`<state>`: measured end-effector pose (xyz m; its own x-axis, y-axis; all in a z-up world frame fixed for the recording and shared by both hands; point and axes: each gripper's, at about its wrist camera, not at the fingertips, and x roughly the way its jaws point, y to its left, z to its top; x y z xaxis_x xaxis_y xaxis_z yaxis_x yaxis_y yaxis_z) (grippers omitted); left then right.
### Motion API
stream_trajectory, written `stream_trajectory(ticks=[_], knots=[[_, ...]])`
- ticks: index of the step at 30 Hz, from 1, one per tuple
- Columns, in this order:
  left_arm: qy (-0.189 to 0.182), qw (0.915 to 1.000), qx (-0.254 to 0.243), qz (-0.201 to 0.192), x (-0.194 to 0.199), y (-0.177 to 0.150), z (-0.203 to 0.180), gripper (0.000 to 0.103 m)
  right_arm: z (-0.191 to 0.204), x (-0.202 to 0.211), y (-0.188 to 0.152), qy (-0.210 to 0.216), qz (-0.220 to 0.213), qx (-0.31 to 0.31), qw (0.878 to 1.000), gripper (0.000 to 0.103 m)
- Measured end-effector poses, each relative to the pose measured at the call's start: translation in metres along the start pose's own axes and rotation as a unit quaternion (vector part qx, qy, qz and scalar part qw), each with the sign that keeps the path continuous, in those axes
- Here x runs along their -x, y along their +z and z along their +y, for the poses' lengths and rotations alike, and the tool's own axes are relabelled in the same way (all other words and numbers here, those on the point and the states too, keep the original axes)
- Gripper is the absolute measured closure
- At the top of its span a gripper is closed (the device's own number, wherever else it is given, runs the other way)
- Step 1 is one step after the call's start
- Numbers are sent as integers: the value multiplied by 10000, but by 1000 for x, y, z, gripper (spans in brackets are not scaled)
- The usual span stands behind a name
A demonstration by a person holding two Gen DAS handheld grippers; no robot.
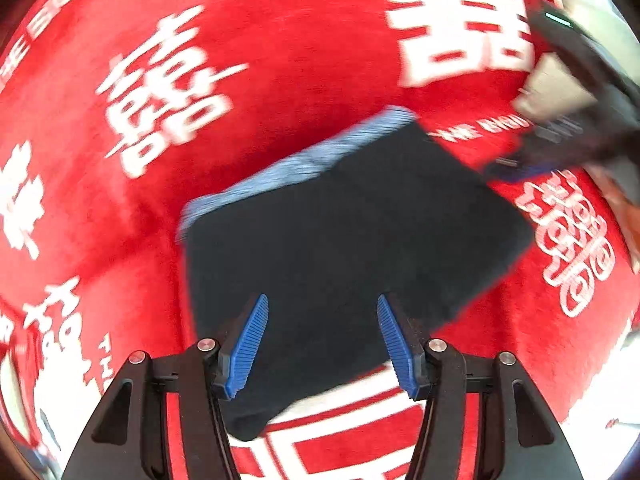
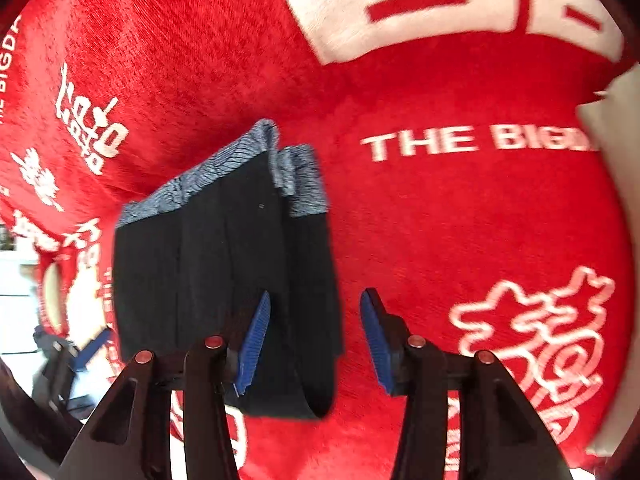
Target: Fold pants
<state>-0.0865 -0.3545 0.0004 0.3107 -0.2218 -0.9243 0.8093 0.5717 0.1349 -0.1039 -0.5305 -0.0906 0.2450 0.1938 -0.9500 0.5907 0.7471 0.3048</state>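
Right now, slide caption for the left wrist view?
Open left gripper above folded dark pants on red blanket.

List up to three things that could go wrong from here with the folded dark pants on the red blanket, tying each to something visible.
1. The pants lie folded but loose; the open right hand-held gripper straddles one edge and could drag a layer open.
2. The open left hand-held gripper hovers over the bundle and may snag it.
3. The blue waistband looks bunched, so the fold may end up uneven on the soft red blanket.
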Motion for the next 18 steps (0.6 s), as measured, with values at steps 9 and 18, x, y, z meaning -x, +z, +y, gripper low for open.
stream_trajectory(ticks=[9,18], knots=[[-48,9937,928,628,-38,-34,54,44,34,9,-45,-390,-306,225,9985,81],[-575,9772,1850,865,-69,-48,84,19,30,-17,-56,-693,-129,99,9975,81]])
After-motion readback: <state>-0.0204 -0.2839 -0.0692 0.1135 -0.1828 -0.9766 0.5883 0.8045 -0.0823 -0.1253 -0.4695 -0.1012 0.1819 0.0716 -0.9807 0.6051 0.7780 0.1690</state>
